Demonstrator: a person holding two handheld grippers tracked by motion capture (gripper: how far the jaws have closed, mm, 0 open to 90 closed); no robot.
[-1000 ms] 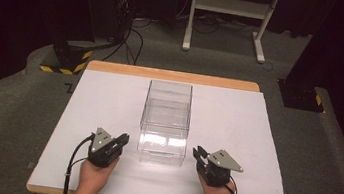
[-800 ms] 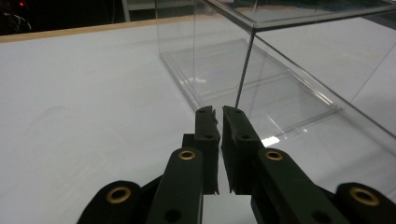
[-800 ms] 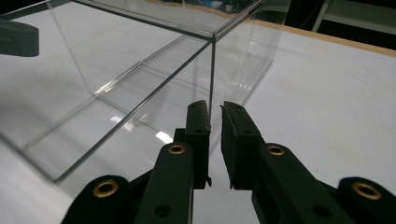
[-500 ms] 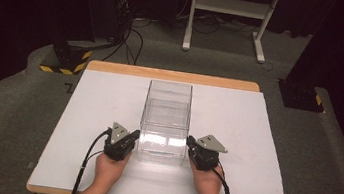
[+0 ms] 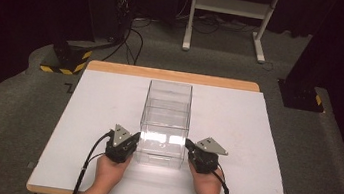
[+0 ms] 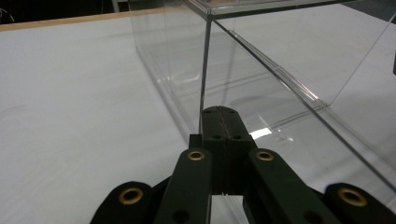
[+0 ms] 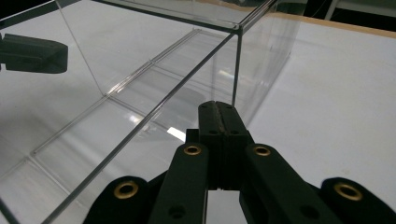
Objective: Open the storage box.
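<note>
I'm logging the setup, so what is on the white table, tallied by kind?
Clear plastic box, open-topped: 1
Black two-jaw grippers, left gripper and right gripper: 2
Total: 3

mat (image 5: 87,111), left edge: one dark mark like a "Z", partly cut off; reading unsure
block (image 5: 66,58) on floor: yellow-and-black hazard stripes, no words
foot (image 5: 301,96) at right: small yellow-and-black striped patch, no words
box (image 5: 165,121): clear, no label to read
left gripper (image 6: 219,114): no print or brand to read
right gripper (image 7: 218,109): no print or brand to read
</note>
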